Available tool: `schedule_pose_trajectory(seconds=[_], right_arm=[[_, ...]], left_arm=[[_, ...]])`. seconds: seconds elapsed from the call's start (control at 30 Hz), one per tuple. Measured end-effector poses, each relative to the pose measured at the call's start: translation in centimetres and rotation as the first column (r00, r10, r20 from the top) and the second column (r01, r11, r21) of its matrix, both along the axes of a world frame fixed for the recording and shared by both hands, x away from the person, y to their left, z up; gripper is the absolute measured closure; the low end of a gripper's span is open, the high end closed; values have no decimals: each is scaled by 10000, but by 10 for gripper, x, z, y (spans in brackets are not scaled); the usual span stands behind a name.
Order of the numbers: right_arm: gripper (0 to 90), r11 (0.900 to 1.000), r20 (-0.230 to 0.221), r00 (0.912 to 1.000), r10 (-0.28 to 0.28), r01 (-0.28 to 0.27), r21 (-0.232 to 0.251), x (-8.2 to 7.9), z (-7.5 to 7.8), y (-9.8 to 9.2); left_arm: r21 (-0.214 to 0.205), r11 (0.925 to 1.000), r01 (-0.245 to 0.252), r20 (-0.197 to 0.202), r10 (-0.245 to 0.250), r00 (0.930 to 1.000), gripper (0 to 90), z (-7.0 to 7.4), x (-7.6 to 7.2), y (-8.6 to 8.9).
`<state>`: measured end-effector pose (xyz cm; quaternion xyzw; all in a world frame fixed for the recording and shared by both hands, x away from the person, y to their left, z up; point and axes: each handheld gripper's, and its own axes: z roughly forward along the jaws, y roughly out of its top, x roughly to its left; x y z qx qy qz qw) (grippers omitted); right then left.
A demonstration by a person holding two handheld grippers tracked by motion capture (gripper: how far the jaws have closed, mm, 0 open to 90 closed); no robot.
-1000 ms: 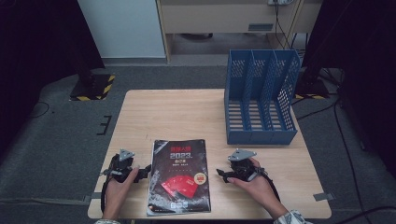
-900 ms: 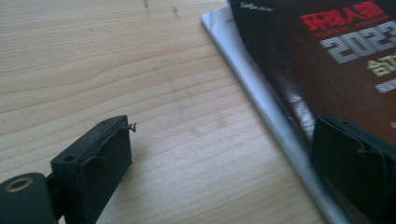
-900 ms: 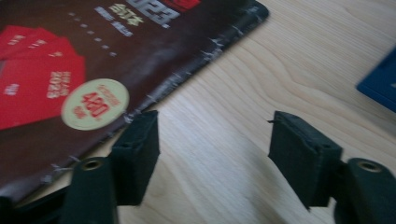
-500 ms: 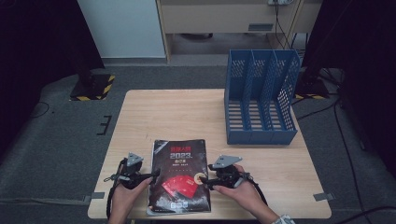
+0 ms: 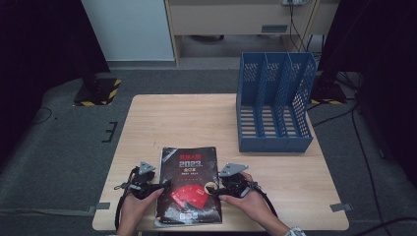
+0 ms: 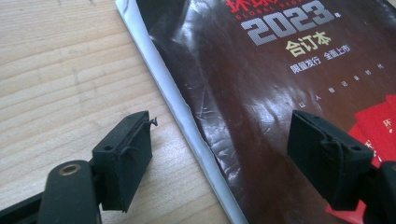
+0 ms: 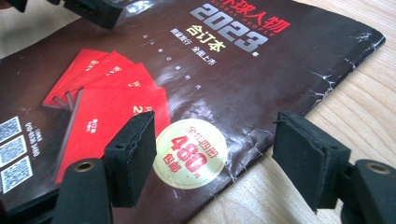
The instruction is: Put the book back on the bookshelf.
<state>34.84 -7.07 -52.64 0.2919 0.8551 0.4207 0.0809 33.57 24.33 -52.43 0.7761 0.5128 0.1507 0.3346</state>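
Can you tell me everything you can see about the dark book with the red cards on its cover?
The book lies flat, face up, on the wooden table, near the front edge. Its glossy dark-brown cover is creased, with "2023" in big pale letters, fanned red cards and a round yellowish sticker. White page edges show along its left side. The left tool straddles that left edge, the right tool the right edge; both stand open, pads apart from the cover.
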Motion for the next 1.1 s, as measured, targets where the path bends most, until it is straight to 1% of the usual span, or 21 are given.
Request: schedule_pose_trajectory(seconds=[0.13,0.17,0.2,0.23,0.33,0.4,0.47,0.5,0.57,0.63,0.7,0.73,0.77,0.8,0.83,0.87,0.9,0.93,0.97,1.03,1.1], right_arm=[[274,9995,98,9998,157,-154,-264,-2,-3,4],[257,9992,96,9998,156,-152,-360,-2,-5,8],[252,9987,186,9997,172,-162,-482,-3,-6,9],[248,9982,274,9995,185,-169,-572,-4,-6,10],[245,9983,261,9996,143,-128,-565,-4,-6,11],[234,9980,249,9996,140,-125,-621,-3,-7,11],[226,9984,208,9997,96,-84,-568,-4,-9,11],[225,9987,250,9997,60,-48,-498,-3,-10,10],[225,9991,156,9999,58,-51,-432,-3,-10,9],[226,9990,166,9998,63,-56,-443,-3,-10,9],[227,9990,186,9998,8,0,-454,-4,-11,10],[227,9990,186,9998,8,0,-454,-4,-11,10],[228,9990,179,9998,7,1,-456,-4,-11,10],[228,9990,179,9998,7,1,-456,-4,-11,10],[228,9990,174,9998,4,4,-454,-4,-11,10],[228,9990,169,9999,-2,10,-457,-4,-11,10],[228,9990,169,9999,-2,10,-457,-4,-11,10],[228,9990,173,9999,-1,9,-457,-4,-11,10],[228,9990,162,9999,1,7,-455,-4,-11,9],[228,9990,157,9999,-1,8,-455,-4,-11,9],[228,9989,157,9999,6,2,-463,-4,-11,9]], left_arm=[[-11,10000,-33,142,33,9999,215,-2,-1,-2],[41,10000,-13,196,12,9998,221,-2,-2,-2],[130,9999,48,240,-51,9997,224,-2,-2,-2],[122,9999,45,216,-48,9998,231,-2,-3,-2],[73,9999,74,208,-75,9998,252,-1,-3,-1],[-51,10000,14,202,-13,9998,283,-1,-2,0],[-257,9996,133,180,-129,9998,298,-1,-1,-2],[-215,9993,307,196,-303,9993,319,-1,0,-4],[142,9993,332,234,-335,9992,330,0,3,-8],[117,9996,252,263,-255,9993,344,1,3,-7],[-99,9999,101,334,-98,9994,431,2,4,-4],[-237,9997,76,355,-67,9993,431,2,5,-2],[-371,9993,63,366,-49,9993,456,2,5,-2],[-475,9988,143,442,-122,9989,456,3,4,-1],[-741,9970,229,525,-190,9984,515,4,3,-2],[-910,9954,285,591,-231,9980,531,6,3,-2],[-1040,9935,452,594,-392,9975,531,7,2,-4],[-1125,9916,634,507,-580,9970,542,7,1,-6],[-1030,9915,797,438,-755,9962,540,7,0,-9],[-646,9934,948,295,-931,9952,535,6,-1,-13],[-855,9915,985,332,-960,9948,540,7,-1,-14]])
